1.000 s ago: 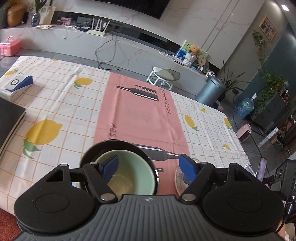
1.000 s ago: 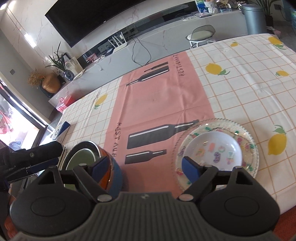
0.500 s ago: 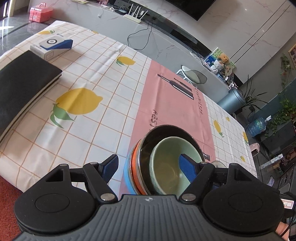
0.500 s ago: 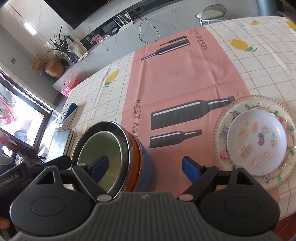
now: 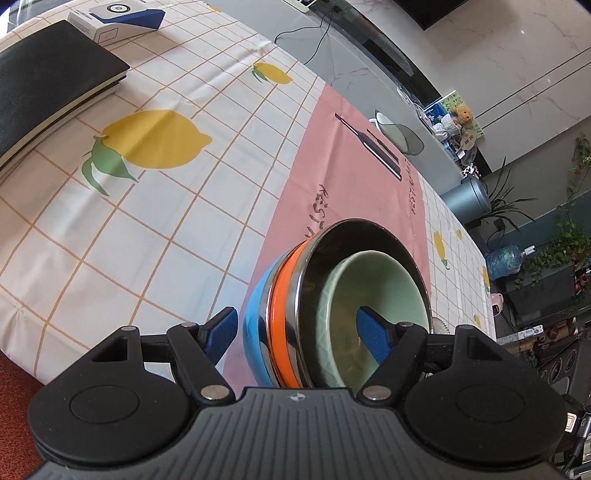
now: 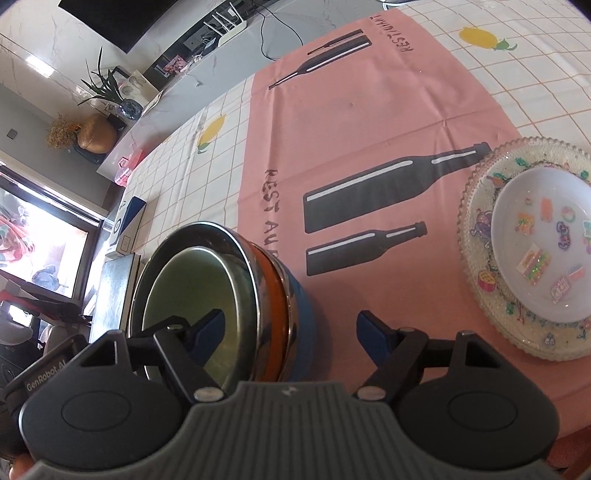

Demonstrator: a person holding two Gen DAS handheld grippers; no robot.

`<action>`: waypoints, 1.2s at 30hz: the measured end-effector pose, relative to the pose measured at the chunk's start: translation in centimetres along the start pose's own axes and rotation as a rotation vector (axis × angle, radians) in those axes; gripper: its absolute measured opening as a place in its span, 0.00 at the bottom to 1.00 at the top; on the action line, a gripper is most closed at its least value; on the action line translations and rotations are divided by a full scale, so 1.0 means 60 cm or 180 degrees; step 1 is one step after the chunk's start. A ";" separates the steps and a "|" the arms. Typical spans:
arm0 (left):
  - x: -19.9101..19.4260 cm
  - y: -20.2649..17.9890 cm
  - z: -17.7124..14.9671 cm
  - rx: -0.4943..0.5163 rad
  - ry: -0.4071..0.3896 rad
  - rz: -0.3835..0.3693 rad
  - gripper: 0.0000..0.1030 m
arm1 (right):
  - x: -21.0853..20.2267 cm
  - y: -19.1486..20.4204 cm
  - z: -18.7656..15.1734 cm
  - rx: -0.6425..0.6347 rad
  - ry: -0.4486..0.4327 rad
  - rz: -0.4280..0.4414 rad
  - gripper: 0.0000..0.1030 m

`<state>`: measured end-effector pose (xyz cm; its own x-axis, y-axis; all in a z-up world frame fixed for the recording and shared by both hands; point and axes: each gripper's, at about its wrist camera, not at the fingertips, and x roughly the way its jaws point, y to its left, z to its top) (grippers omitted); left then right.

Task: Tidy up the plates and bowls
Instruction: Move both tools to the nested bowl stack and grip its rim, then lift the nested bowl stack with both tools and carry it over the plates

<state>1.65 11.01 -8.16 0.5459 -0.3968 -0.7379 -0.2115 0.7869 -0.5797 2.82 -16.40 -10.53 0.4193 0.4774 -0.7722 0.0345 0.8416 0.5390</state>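
Pale green ceramic sits innermost in your nested stack of bowls (image 5: pixel 332 302): the green bowl (image 5: pixel 373 284) lies inside a shiny dark steel bowl (image 5: pixel 369 236), which sits in an orange bowl (image 5: pixel 282 314), which sits in a blue bowl (image 5: pixel 256 314). The stack stands on the pink runner of the lemon-print tablecloth on the table (image 5: pixel 147 229), near the table's near edge.

Only your right wrist view shows the clear patterned glass plate (image 6: pixel 476 273) with a white bowl with coloured motifs (image 6: pixel 535 236) resting on it; they lie well apart from the stack, to its right on the pink runner. Only your left wrist view shows the black notebook (image 5: pixel 48 85) and the white-and-blue box (image 5: pixel 114 18) clearly, far up the table on the left.

Your left hand-held gripper (image 5: pixel 299 332) is wide open and straddles the left wall of the stack: 1 blue finger (image 5: pixel 373 332) is inside the green bowl, the other is outside, just beside the blue bowl. I cannot tell whether either pad touches.

Your right hand-held gripper (image 6: pixel 291 328) straddles the opposite wall, its jaws closing with that wall between them: 1 finger (image 6: pixel 210 328) is inside the green bowl, the other stands clear of the blue bowl over the runner. It grips nothing.
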 end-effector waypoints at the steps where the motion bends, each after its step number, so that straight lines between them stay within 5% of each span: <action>1: 0.001 -0.002 0.000 0.0015 -0.0006 0.0037 0.82 | 0.001 0.001 0.001 -0.0012 -0.0006 -0.0018 0.74; 16: 0.022 -0.016 0.003 0.0172 0.0134 0.0322 0.52 | 0.020 -0.008 0.012 0.0077 0.0161 0.0011 0.51; 20: 0.021 -0.017 0.005 0.0189 0.0134 0.0338 0.51 | 0.021 -0.006 0.013 0.0101 0.0196 0.0114 0.42; 36: 0.013 -0.026 0.007 0.0267 0.0045 0.0361 0.50 | 0.021 -0.006 0.012 0.0068 0.0228 0.0138 0.39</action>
<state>2.73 9.70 -7.68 0.5107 -0.3092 -0.8023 -0.2025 0.8636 -0.4617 4.00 -16.28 -11.45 0.3548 0.5309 -0.7696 0.0372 0.8145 0.5790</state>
